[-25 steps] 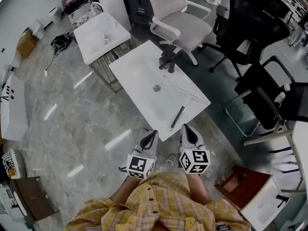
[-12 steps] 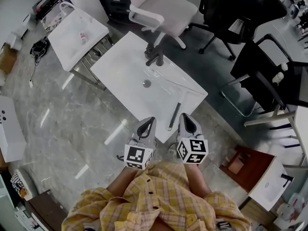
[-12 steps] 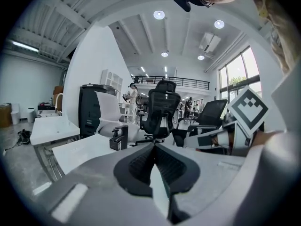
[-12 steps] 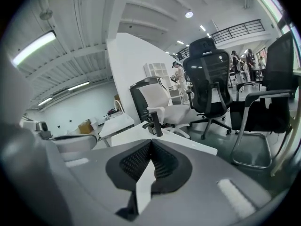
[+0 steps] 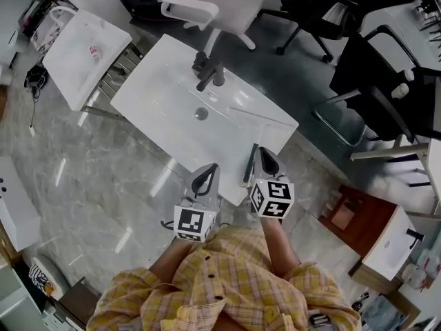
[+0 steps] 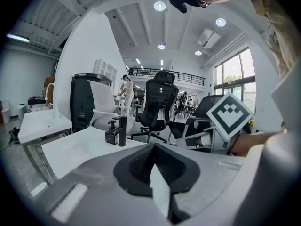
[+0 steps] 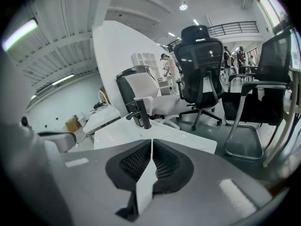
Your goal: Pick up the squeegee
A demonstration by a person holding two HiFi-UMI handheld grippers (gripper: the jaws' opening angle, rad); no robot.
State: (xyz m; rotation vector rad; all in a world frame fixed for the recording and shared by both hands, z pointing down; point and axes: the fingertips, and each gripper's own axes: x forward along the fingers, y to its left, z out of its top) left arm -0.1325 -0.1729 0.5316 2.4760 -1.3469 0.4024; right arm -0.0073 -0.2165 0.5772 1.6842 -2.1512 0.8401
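Squeegee [image 5: 250, 164] on sink top [image 5: 165, 119] edge, blade indistinct; left gripper [image 5: 208, 169], right gripper [image 5: 263, 152] both closed, empty.

We log white basin top [image 5: 165, 112], black faucet [image 5: 209, 73], dark squeegee [image 5: 249, 165] beside right gripper [image 5: 262, 153], yellow plaid shirt [image 5: 227, 281], grey veined floor [image 5: 96, 185].

A white rectangular tabletop [image 5: 160, 110] with a shallow basin set into it stands on a glossy grey marble floor [image 5: 89, 185]. A black faucet [image 5: 209, 72] rises at its far edge. A round drain [image 5: 201, 114] sits in the basin. A slim dark squeegee [image 5: 249, 165] lies along the near right edge.
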